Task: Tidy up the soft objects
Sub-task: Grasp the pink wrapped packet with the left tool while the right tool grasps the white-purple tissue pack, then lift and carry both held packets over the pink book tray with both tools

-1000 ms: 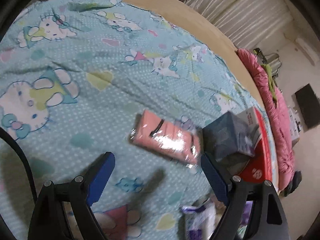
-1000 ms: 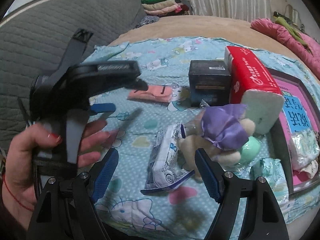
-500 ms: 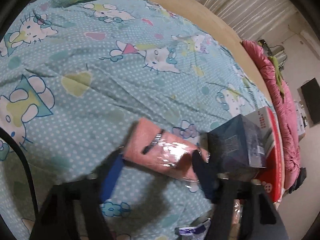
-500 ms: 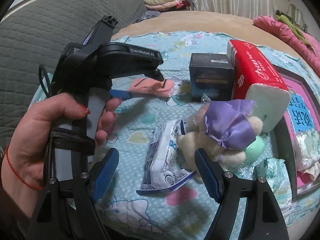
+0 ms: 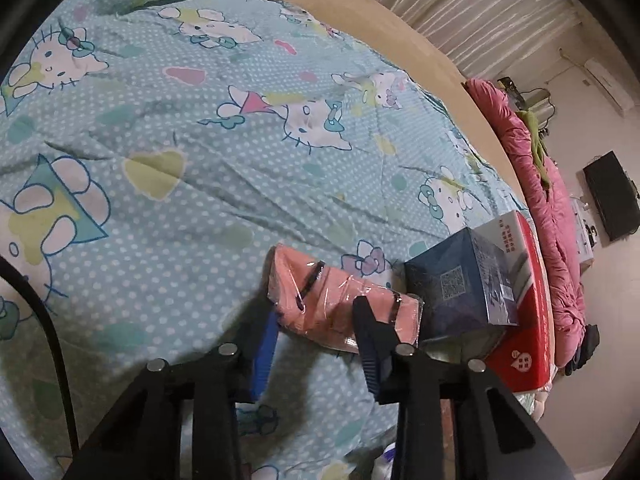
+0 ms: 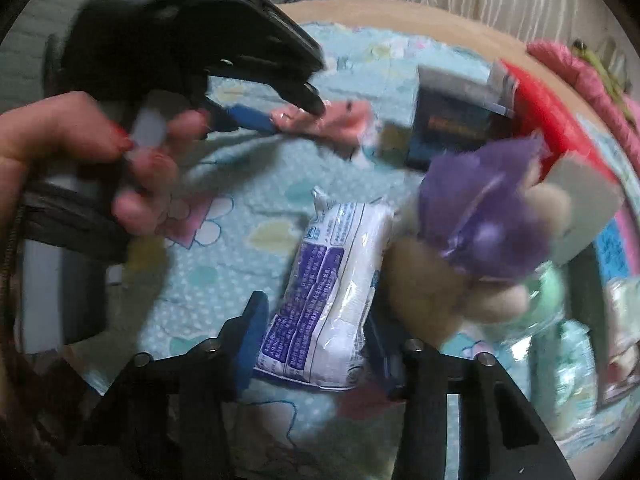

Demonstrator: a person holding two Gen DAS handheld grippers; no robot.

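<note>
A pink pack in clear wrap (image 5: 340,304) lies on the blue cartoon-cat bedspread (image 5: 200,152). My left gripper (image 5: 316,328) has its blue fingers closed in on the pack's near end, one on each side. It also shows in the right wrist view (image 6: 320,120) with the left gripper's fingers on it. My right gripper (image 6: 316,344) has narrowed around a white and purple tissue pack (image 6: 328,300), with its fingers at the pack's sides. A beige plush toy with a purple bow (image 6: 472,248) lies just right of that pack.
A dark blue box (image 5: 456,284) and a red tissue box (image 5: 524,312) stand right of the pink pack. Wrapped green packs (image 6: 568,344) lie at the right. A pink quilt (image 5: 552,248) runs along the bed's far edge. The person's hand (image 6: 80,152) holds the left gripper.
My left gripper moved forward to the pink pack and closed on it. My right gripper moved forward and down and narrowed around the white tissue pack.
</note>
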